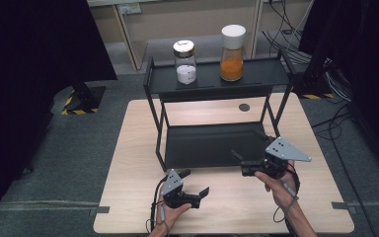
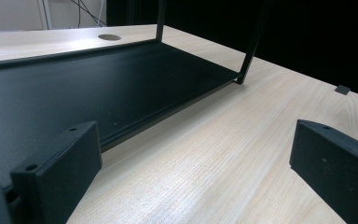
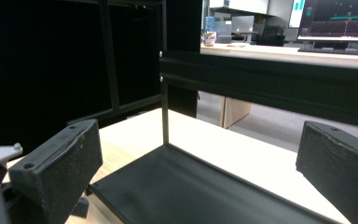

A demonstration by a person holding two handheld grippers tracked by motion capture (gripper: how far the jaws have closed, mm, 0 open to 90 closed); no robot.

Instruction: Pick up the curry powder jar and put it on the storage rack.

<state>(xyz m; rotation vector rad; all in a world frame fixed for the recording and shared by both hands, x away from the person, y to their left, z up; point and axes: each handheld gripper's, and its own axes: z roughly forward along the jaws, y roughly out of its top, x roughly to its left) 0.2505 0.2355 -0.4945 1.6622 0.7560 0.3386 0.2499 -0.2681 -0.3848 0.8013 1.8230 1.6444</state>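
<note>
A black two-tier rack (image 1: 155, 113) stands on the pale wooden table (image 1: 133, 148). Its top shelf (image 1: 261, 74) carries a glass jar of white powder with a gold lid (image 1: 185, 62) and a taller jar of orange powder with a white lid (image 1: 232, 52). The lower shelf (image 1: 207, 143) is bare. My left gripper (image 1: 196, 181) hovers open in front of the rack, over the table; its view looks across the lower shelf (image 2: 74, 88) between wide-apart jaws. My right gripper (image 1: 248, 144) is open at the lower shelf's front right corner, pointing left along that shelf (image 3: 182, 186).
A round cable hole (image 1: 244, 107) sits in the table behind the rack. Grey tape tabs (image 1: 343, 205) mark the table's front edges. Cables (image 1: 335, 123) trail on the floor at right. Dark curtains hang on both sides. A desk with a monitor (image 3: 338, 18) lies beyond.
</note>
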